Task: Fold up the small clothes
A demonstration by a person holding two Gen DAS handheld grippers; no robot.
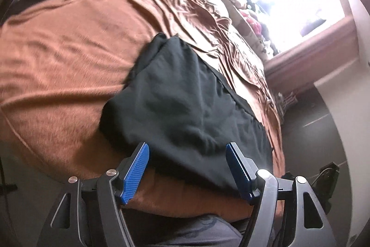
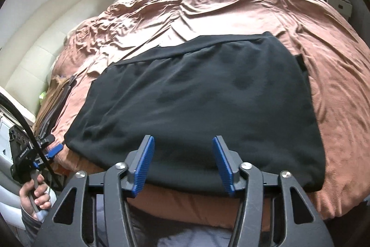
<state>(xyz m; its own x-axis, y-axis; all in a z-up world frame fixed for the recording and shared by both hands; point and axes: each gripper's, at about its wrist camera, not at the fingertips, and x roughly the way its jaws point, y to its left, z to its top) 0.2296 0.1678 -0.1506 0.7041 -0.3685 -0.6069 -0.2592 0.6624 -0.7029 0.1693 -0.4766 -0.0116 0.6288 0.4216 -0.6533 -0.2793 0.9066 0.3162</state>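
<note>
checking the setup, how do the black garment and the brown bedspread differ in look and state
The garment is black and matte; the bedspread is brown with a slight sheen. The garment lies fairly smooth, with a straight band along its far edge; the bedspread is heavily creased beyond it. The garment covers only a patch near the front edge; the bedspread spans the whole bed. Both are soft cloth lying flat, and neither is gripped.
</note>
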